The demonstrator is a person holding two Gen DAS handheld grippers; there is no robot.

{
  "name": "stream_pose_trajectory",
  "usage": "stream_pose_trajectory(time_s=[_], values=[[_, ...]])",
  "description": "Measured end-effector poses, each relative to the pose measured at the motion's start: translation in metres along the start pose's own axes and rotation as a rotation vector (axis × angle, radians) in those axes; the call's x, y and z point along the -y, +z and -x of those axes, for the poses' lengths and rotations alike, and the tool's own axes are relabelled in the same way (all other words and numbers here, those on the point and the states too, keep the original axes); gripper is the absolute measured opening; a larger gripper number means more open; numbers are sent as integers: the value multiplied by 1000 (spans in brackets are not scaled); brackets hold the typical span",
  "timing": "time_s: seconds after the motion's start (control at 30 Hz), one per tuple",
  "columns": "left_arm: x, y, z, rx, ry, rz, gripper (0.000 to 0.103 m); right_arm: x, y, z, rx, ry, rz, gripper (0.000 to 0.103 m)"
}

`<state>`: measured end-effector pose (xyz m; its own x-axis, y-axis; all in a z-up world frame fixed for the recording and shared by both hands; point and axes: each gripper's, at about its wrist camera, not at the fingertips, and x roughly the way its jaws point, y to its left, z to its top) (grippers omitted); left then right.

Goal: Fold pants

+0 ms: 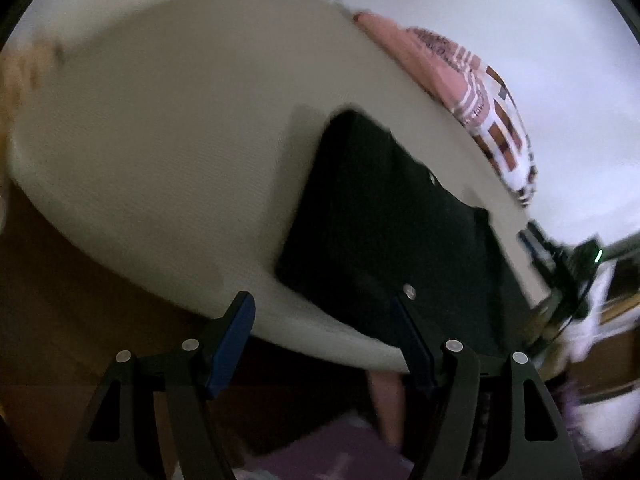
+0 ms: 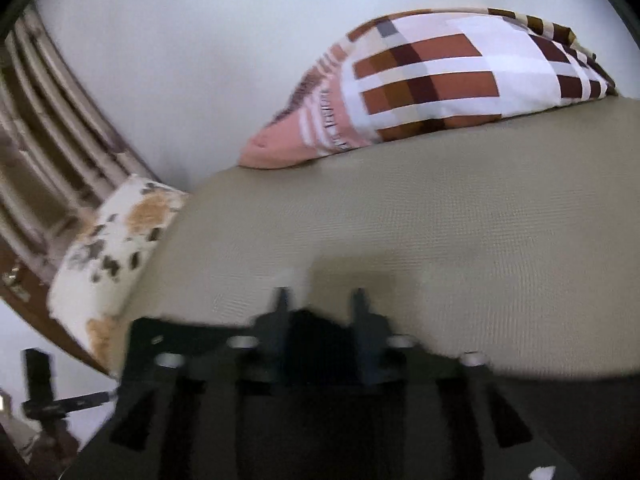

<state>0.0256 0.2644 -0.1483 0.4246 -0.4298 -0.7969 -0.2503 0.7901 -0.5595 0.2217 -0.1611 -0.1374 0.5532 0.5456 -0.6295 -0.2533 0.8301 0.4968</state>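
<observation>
The black pants (image 1: 380, 220) lie folded into a flat oblong on the beige mattress (image 1: 160, 140), near its right edge in the left wrist view. My left gripper (image 1: 324, 320) hangs open above the mattress's near rim with nothing between its fingers; its right finger (image 1: 412, 332) overlaps the pants' near end. In the right wrist view my blurred right gripper (image 2: 320, 304) stands open low over the mattress (image 2: 440, 240). A peak of the black pants (image 2: 316, 332) shows between the bases of its fingers, and the pads do not press on it.
A checked pillow (image 2: 440, 80) and a pink blanket (image 2: 288, 140) lie along the white wall. A spotted pillow (image 2: 116, 248) rests by the slatted headboard (image 2: 40, 120). Brown floor (image 1: 60, 300) lies below the mattress edge. A black stand (image 2: 40, 392) is at lower left.
</observation>
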Motion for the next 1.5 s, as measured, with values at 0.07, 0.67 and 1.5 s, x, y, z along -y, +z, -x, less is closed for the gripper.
stream_pose_trajectory(time_s=[0.07, 0.67, 1.5], values=[[-1, -3, -9, -30, -69, 47, 69, -6, -14, 7, -22, 23, 4, 48], [40, 4, -15, 5, 45, -85, 12, -21, -93, 17, -155, 70, -63, 53], [13, -9, 2, -9, 23, 14, 35, -27, -103, 20, -183, 108, -111, 63]])
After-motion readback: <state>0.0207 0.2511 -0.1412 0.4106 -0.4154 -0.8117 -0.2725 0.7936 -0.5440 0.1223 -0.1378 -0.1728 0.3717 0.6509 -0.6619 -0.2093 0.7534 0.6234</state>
